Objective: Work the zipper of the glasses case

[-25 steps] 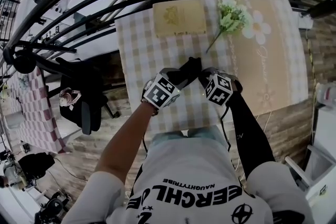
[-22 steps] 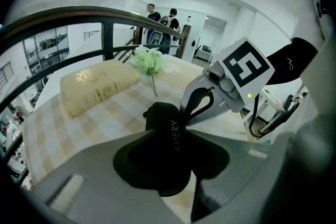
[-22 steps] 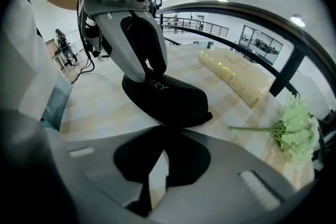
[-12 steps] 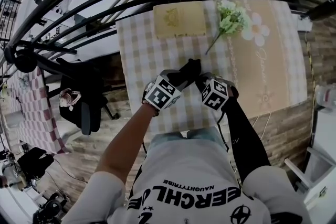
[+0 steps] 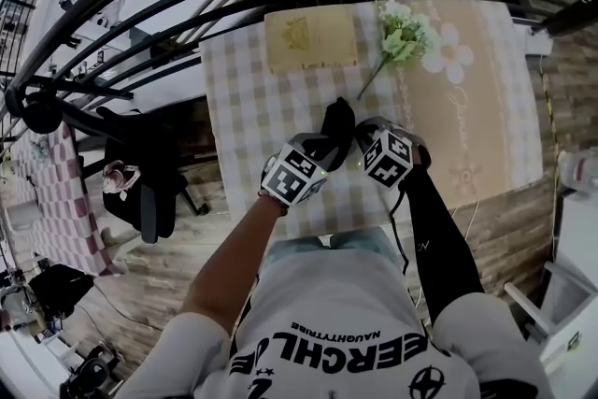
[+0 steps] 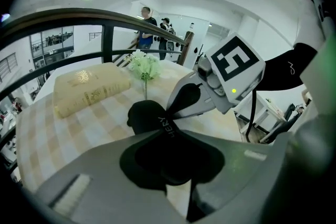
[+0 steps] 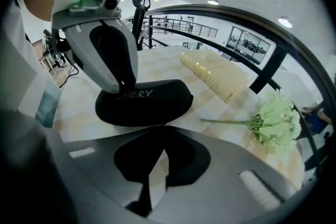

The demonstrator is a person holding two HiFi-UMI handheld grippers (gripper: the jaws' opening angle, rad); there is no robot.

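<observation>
While the left claw [image 6: 168,132] stays clamped on one end of the black glasses case [image 7: 144,102], the right claw [image 7: 160,128] sits closed with its tips against the case's near edge.

Since a second ago the two claws have drawn a little closer together, and the case between them has swung to point more directly away from the person. Whether the right claw pinches the zipper pull is too small to tell, as is whether the case touches the checked bench [image 5: 238,117] under the claws. Beyond the claws lies a cream book [image 5: 308,40], and ahead and right of the right claw lies a sprig of pale green flowers [image 5: 404,35]. Past both runs a black railing [image 6: 63,16]. The case's inside is hidden.
</observation>
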